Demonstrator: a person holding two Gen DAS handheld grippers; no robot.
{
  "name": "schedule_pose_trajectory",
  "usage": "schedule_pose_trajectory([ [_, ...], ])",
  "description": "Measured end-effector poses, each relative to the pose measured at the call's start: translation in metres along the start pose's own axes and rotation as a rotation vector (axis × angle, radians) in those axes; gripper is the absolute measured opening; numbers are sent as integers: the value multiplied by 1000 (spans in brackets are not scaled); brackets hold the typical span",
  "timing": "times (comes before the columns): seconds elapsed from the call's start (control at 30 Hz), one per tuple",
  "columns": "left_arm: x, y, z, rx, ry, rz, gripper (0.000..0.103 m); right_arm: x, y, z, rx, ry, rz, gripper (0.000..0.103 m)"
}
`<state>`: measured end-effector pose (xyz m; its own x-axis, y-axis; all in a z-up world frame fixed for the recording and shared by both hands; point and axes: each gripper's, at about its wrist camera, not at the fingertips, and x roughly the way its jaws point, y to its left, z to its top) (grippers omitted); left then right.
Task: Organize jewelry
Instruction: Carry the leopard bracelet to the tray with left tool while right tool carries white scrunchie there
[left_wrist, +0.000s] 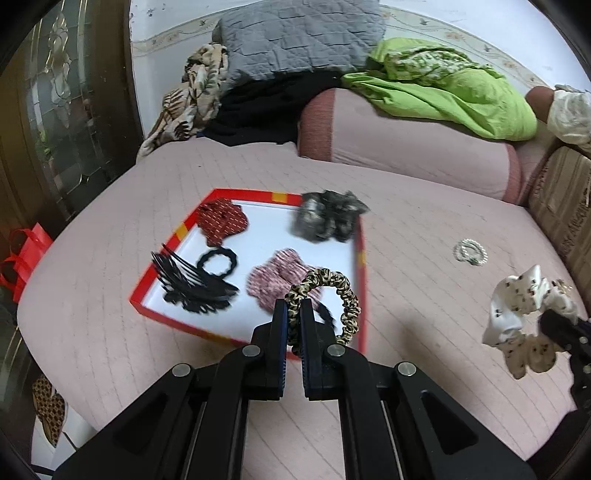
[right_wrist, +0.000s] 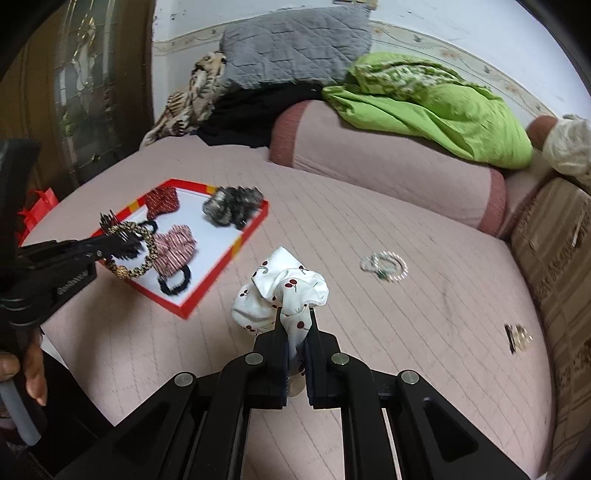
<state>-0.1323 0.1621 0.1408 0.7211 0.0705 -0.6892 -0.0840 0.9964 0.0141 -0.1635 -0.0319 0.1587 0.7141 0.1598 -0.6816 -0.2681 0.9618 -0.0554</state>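
Your left gripper (left_wrist: 293, 306) is clamped on the leopard-print satin scrunchie (left_wrist: 332, 295), held above the near corner of the red-rimmed, white-floored box (left_wrist: 364, 280). Your right gripper (right_wrist: 295, 317) pinches the white cherry-print scrunchie (right_wrist: 280, 295) over the pink quilted bedcover (right_wrist: 406, 332). Only the right view shows a small gold-and-black clip (right_wrist: 519, 338) far to its right; both show the pearl bracelets (right_wrist: 384, 266) ahead.

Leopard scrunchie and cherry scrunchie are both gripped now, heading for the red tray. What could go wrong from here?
1. The left gripper pinches the leopard scrunchie by one thin edge; the loop hangs free and may slip out.
2. The red tray is already crowded, so a drop may land on the pink striped scrunchie or roll over the rim.
3. The right gripper carries the cherry scrunchie toward the same tray; the two could collide.
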Motion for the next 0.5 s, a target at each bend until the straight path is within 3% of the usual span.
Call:
schedule_pose_trajectory([
  [0.17,25,37,32,-76,9,-18,6,14,10,26,21,-5,88,8],
  [0.33,60,78,63,-213,26,-105,6,37,27,52,23,-8,140,8],
  [0.5,105,95,78,-279,67,-160,6,74,48,73,33,25,208,8],
])
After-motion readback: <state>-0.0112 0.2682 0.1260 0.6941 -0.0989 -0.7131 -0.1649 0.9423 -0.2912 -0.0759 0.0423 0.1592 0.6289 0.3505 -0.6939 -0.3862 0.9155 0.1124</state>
